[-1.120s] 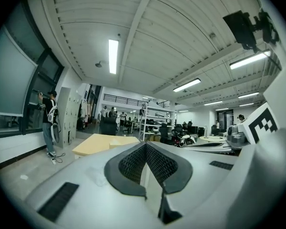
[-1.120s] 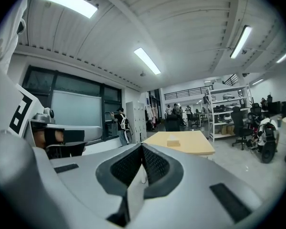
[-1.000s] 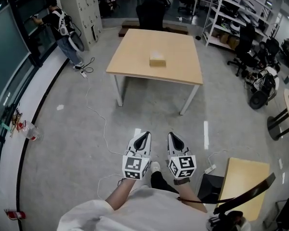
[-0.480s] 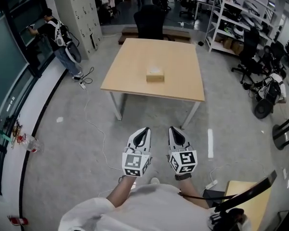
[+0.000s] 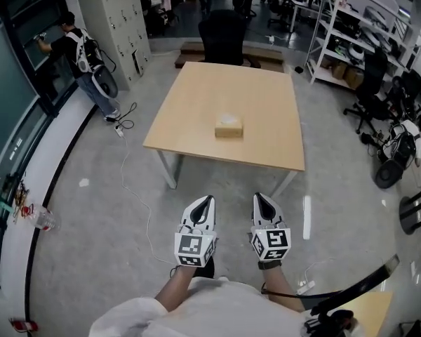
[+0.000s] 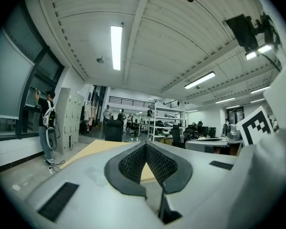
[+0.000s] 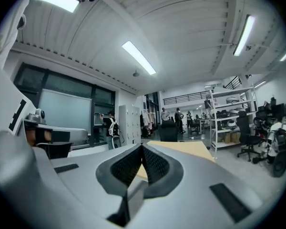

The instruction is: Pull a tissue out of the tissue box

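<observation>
Tissue box [image 5: 229, 126] sits on the table [image 5: 189, 121], far off. Left gripper [image 5: 205, 202] and right gripper [image 5: 262, 200] are closed, holding nothing. Pulling has not begun; next, get near and open one.

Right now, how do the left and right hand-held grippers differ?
The left hand-held gripper leans its tip to the right; the right hand-held gripper leans its tip to the left. The marker pattern on the left one's cube differs from the right one's. Shared: both are shut, empty, and point toward the table bearing the tissue box, well short of it.
</observation>
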The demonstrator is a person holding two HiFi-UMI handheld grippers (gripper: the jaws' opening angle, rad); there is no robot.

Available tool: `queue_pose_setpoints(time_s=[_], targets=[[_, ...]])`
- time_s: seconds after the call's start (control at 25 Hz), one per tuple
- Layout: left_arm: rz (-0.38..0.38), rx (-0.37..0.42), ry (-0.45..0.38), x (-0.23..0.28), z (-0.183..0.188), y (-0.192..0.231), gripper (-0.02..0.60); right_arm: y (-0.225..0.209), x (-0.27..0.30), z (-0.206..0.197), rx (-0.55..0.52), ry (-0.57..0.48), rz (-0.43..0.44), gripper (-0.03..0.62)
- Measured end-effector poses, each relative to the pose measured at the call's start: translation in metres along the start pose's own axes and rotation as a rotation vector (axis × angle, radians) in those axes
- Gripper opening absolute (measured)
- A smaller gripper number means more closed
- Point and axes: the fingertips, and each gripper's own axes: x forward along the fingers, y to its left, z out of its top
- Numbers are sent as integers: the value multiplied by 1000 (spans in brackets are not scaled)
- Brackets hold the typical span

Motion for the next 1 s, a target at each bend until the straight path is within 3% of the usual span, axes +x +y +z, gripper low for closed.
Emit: queue_pose_setpoints(time_s=[0.16,0.32,0.6,1.0], targets=[[-34,-65,18,56,-8,37,0,-22,58,-6,12,12,-45,0],[-60,-60,-22,121,12,80,0,-27,126,5,-1,20,-37,0],[-116,-44,-61,191,34,135,0,-21,223,52,-159,-65,-97,0],[-122,-68,11,261,-4,178,0,-50,294,14,-86,51,-98,0]])
